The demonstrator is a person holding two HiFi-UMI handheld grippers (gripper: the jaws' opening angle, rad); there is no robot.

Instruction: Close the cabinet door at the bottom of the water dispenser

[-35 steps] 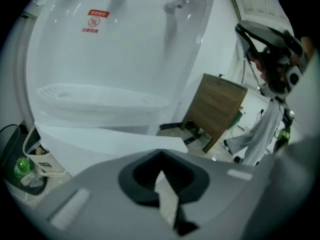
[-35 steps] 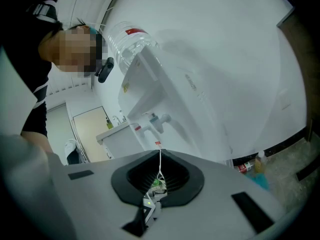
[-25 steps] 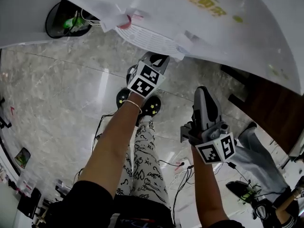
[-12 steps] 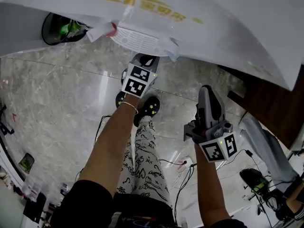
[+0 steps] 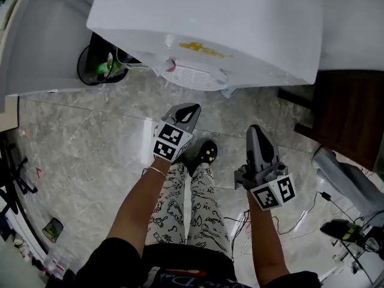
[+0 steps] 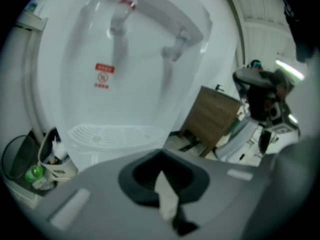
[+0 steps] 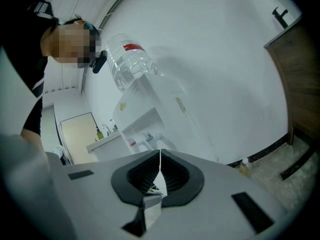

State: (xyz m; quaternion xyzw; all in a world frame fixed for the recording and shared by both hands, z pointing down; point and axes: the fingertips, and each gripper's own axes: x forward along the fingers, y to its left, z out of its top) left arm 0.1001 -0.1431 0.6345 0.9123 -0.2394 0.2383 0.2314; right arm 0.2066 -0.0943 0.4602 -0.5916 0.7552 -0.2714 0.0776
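A water dispenser [image 5: 240, 23] on the floor [image 5: 78, 143], waste bin [image 5: 96, 71] just left of it, wooden cabinet [image 5: 354, 113] to its right, left gripper [image 5: 189, 109] and right gripper [image 5: 255, 131] side by side before it.

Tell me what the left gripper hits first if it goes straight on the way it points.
Most likely the white water dispenser, near its white slotted drip tray. The left gripper, jaws together, points at that front, and nothing shows in between, though depth is hard to judge.
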